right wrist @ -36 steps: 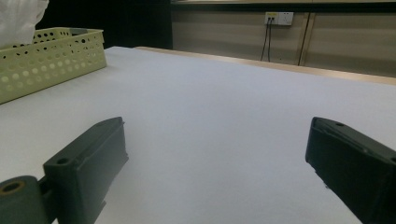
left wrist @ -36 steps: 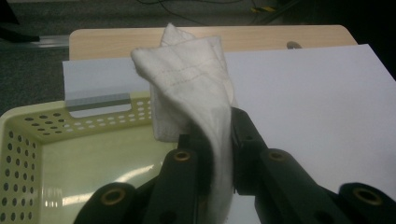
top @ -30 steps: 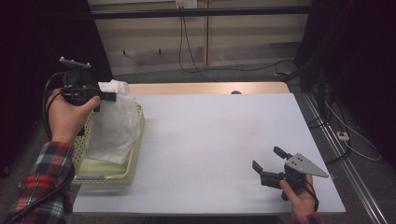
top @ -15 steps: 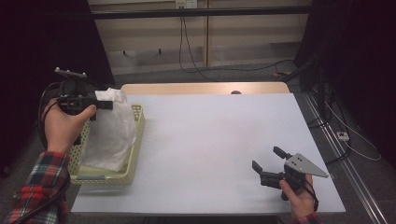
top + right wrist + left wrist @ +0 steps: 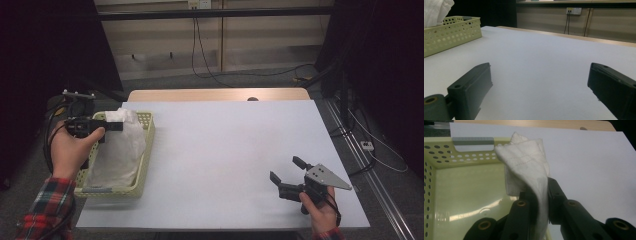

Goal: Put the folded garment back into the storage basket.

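Observation:
A white cloth point(image 5: 119, 147) hangs into the pale yellow perforated basket point(image 5: 146, 150) at the table's left edge. My left gripper point(image 5: 116, 126) is shut on the cloth's top edge, above the basket. In the left gripper view the cloth point(image 5: 529, 167) is pinched between the two black jaws and folds up over the basket point(image 5: 461, 185). My right gripper point(image 5: 285, 176) rests near the table's front right with its jaws wide open and nothing between them. The right gripper view looks across the bare white tabletop point(image 5: 544, 57) toward the basket point(image 5: 449, 35) and the cloth point(image 5: 436, 10).
A wooden strip point(image 5: 215, 95) borders the table's far edge. Cables point(image 5: 200, 50) hang on the back wall. Dark drapes stand at both sides, and a rail with cables point(image 5: 367, 145) runs along the floor at the right.
My left gripper has come down and toward the near left with the cloth, which now hangs deeper in the basket. The right gripper has not moved.

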A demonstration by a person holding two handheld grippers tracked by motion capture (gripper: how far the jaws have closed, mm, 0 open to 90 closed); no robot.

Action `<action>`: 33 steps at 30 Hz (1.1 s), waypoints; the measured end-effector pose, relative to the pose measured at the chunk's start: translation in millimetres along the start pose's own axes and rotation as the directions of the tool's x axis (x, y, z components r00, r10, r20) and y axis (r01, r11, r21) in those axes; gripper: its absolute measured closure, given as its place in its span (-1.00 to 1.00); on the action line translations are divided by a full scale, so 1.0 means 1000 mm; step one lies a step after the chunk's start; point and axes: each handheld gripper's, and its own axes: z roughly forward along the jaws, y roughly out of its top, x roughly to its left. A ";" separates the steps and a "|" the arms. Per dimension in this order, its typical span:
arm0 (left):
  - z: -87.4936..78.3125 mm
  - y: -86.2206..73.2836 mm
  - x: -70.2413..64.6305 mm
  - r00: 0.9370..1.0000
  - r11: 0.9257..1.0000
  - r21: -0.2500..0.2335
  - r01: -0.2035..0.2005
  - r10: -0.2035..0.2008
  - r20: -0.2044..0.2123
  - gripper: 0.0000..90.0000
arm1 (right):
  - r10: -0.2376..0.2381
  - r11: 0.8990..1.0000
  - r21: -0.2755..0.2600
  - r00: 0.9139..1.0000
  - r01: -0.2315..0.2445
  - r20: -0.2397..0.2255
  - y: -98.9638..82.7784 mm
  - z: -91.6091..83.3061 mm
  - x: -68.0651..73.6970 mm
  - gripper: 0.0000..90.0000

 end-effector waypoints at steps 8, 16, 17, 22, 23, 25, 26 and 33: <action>0.009 -0.007 0.016 0.999 0.999 0.010 0.039 -0.039 0.001 0.82 | 0.002 1.000 0.003 1.000 -0.002 0.000 -0.001 0.001 0.000 -0.88; 0.019 -0.009 0.025 0.998 0.998 0.030 0.058 -0.058 -0.008 0.82 | 0.004 1.000 0.003 1.000 -0.004 0.001 -0.001 0.001 0.001 -0.88; 0.021 -0.009 0.026 0.998 0.998 0.027 0.060 -0.060 -0.011 0.82 | 0.003 1.000 0.003 1.000 -0.003 0.000 -0.001 0.001 0.001 -0.88; 0.025 -0.007 0.032 0.997 0.997 0.022 0.075 -0.074 -0.021 0.82 | -0.001 1.000 0.003 1.000 0.001 -0.002 -0.001 0.002 0.001 -0.88; 0.025 -0.007 0.034 0.997 0.997 0.021 0.079 -0.078 -0.022 0.82 | -0.002 1.000 0.004 1.000 0.002 -0.002 -0.001 0.002 0.001 -0.88; 0.026 -0.007 0.037 0.997 0.997 0.021 0.077 -0.076 -0.023 0.82 | -0.001 1.000 0.005 1.000 0.001 -0.003 -0.001 0.002 0.001 -0.88; 0.026 -0.007 0.037 0.997 0.997 0.021 0.077 -0.076 -0.023 0.82 | -0.003 1.000 0.006 1.000 0.003 -0.004 -0.001 0.002 0.001 -0.88; 0.031 -0.007 0.048 0.997 0.997 0.028 0.075 -0.074 -0.031 0.82 | -0.004 1.000 0.007 1.000 0.004 -0.002 -0.001 0.002 0.001 -0.88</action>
